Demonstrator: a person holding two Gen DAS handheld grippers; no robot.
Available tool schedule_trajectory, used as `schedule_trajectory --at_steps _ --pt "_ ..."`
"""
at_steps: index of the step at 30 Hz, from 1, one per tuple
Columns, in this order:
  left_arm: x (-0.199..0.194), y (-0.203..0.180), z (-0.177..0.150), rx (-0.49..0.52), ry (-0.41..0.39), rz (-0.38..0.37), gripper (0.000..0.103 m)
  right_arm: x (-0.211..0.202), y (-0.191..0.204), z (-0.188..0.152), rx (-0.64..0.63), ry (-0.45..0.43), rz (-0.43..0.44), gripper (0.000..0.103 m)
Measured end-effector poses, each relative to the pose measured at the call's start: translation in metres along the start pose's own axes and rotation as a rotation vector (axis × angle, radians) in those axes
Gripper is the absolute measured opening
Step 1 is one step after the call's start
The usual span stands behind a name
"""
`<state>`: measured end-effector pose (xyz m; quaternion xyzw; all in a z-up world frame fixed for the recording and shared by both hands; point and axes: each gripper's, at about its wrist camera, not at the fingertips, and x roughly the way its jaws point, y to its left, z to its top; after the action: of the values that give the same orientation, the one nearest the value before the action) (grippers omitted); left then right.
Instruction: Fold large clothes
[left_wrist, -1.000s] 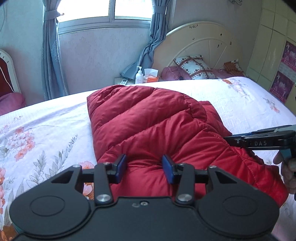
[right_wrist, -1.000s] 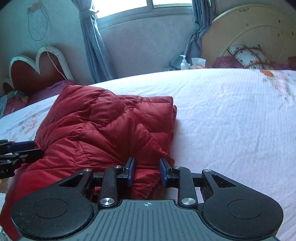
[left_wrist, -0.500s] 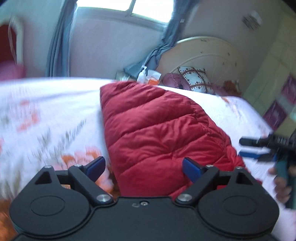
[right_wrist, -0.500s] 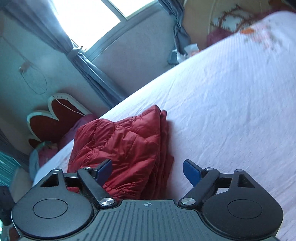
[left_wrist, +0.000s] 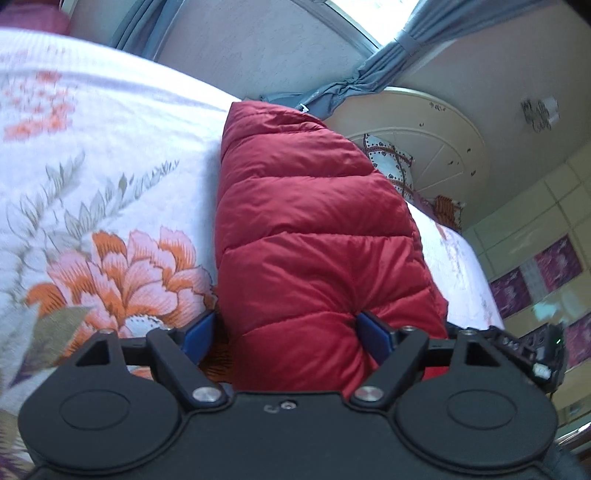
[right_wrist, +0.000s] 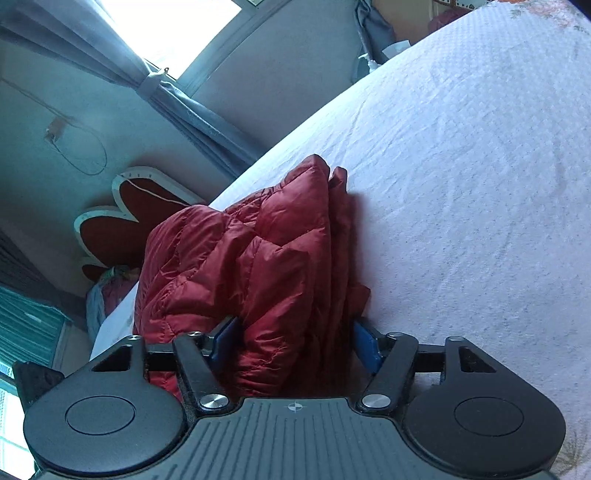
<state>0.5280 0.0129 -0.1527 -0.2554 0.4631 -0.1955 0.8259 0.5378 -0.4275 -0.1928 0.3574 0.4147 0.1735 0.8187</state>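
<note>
A folded red down jacket (left_wrist: 314, 229) lies on the bed's floral sheet (left_wrist: 92, 177). My left gripper (left_wrist: 286, 334) is open, its blue fingers on either side of the jacket's near end, with the padded stack between them. In the right wrist view the jacket (right_wrist: 258, 258) shows its layered side edge. My right gripper (right_wrist: 295, 341) is open too, its blue fingers astride the thick folded edge. Whether the pads press the cloth I cannot tell.
A cream headboard (left_wrist: 424, 125) with a patterned pillow (left_wrist: 388, 162) stands at the far end. Blue curtains (right_wrist: 166, 92) hang by the window. A red heart-shaped chair back (right_wrist: 122, 221) stands beside the bed. White sheet (right_wrist: 480, 166) lies to the jacket's right.
Both grippers opened wide, tilted, and moved forward onto the jacket, so its ends now sit between their fingers.
</note>
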Motion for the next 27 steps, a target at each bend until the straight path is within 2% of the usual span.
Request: schedule_trajectory --at_steps 2,3,7,11,16,22,27 --pt "0.001 0.001 0.0 -0.029 -0.003 -0.009 0.073 0.001 -0.001 0.0 0.006 -0.006 0.007 0.054" --pt "0.001 0.0 0.0 -0.037 -0.005 -0.017 0.071 0.003 -0.001 -0.001 0.011 -0.003 0.016 0.044" --pt "-0.005 -0.017 -0.003 0.014 -0.03 0.022 0.058 -0.002 0.01 -0.003 -0.035 -0.021 0.015 0.024" --pt "-0.017 -0.04 -0.005 0.082 -0.053 0.056 0.054 -0.017 0.022 -0.005 -0.082 -0.051 0.017 0.02" --pt "-0.038 -0.065 -0.018 0.135 -0.079 0.067 0.054 -0.044 0.029 -0.014 -0.099 -0.084 0.027 0.02" --pt "-0.06 -0.087 -0.039 0.157 -0.106 0.072 0.054 -0.071 0.038 -0.029 -0.124 -0.099 0.033 0.02" --pt "-0.064 -0.091 -0.044 0.156 -0.112 0.062 0.054 -0.083 0.047 -0.033 -0.138 -0.105 0.024 0.02"
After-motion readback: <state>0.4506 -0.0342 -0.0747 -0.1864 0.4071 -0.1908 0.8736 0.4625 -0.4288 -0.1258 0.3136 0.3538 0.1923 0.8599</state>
